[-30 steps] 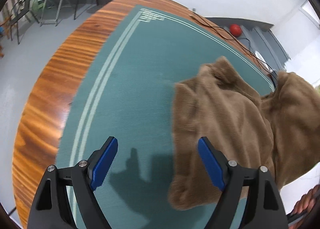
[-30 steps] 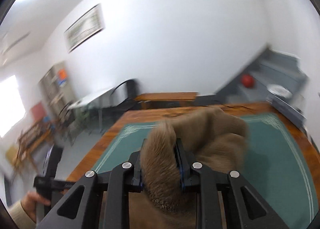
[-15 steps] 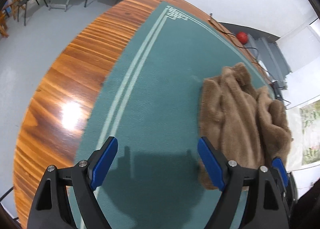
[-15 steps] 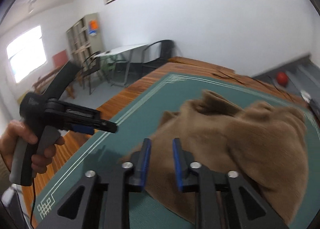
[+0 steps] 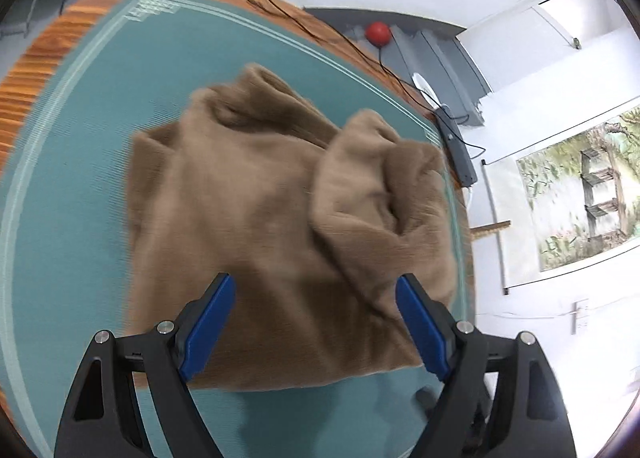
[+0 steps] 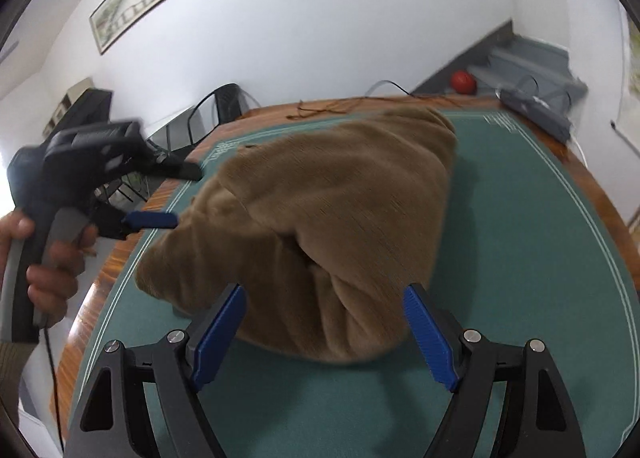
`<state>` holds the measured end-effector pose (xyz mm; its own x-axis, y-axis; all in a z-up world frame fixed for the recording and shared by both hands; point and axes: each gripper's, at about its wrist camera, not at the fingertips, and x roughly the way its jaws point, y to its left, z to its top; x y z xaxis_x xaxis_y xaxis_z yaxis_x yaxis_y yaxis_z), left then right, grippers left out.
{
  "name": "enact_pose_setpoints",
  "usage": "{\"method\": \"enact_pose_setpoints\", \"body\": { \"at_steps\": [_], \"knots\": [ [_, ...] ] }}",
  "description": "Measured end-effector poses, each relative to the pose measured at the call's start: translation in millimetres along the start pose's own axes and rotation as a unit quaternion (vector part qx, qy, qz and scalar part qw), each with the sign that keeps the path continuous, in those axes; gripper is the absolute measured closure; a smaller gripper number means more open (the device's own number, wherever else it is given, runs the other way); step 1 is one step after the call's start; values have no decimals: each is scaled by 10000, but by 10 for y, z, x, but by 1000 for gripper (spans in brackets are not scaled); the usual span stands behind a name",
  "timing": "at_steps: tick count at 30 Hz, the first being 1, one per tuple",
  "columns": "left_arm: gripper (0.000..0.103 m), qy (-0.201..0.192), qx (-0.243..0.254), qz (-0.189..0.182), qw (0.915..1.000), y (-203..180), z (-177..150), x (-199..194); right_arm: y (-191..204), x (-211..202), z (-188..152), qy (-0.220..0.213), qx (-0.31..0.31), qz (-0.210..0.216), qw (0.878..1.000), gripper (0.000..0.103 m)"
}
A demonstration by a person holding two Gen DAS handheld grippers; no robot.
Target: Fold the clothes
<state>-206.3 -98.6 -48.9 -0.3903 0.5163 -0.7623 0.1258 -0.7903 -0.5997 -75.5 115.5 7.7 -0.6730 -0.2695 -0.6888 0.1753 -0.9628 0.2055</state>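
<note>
A brown fleece garment [image 5: 256, 218] lies bunched in a loose heap on the green mat [image 5: 72, 186]. My left gripper [image 5: 316, 326] hovers open over its near edge, blue pads wide apart, nothing between them. In the right wrist view the same garment [image 6: 340, 210] fills the middle, one flap folded over the top. My right gripper [image 6: 324, 334] is open just short of the heap's near edge, holding nothing. The left gripper [image 6: 152, 220] shows there at the left, held by a hand [image 6: 44, 274], its fingertips beside the garment's left side.
The mat covers a wooden table [image 5: 36, 46]; its edge [image 6: 100, 278] runs close on the left. Cables [image 5: 360, 54] and a grey power strip [image 6: 536, 114] lie along the far edge. A red ball [image 6: 463, 80] and chairs [image 6: 224, 102] stand beyond.
My right gripper let go of the garment and opened wide; the cloth dropped onto the mat. My left gripper swung right, from bare mat to over the garment.
</note>
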Motion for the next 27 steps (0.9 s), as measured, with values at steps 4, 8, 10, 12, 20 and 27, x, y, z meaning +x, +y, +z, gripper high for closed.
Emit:
{"method": "enact_pose_setpoints", "body": {
  "at_steps": [4, 8, 10, 12, 20, 27],
  "knots": [
    [18, 213, -155, -197, 9995, -213, 44, 282, -193, -121, -66, -11, 224, -60, 9997, 20],
    [18, 426, -310, -393, 9978, -426, 88, 565, -392, -218, -131, 7, 418, -130, 9990, 20],
    [18, 473, -344, -401, 9975, -530, 114, 694, -475, -257, -161, 25, 476, -173, 9987, 20],
    [18, 441, -319, -255, 9982, -611, 141, 791, -547, -279, -187, 48, 530, -206, 9984, 20],
    [78, 67, -287, -402, 9988, -637, 282, 496, -690, -269, -156, 97, 620, -243, 9977, 20],
    [79, -1333, -421, -209, 9900, -60, 43, -727, -537, -98, -7, 90, 392, -66, 9992, 20]
  ]
}}
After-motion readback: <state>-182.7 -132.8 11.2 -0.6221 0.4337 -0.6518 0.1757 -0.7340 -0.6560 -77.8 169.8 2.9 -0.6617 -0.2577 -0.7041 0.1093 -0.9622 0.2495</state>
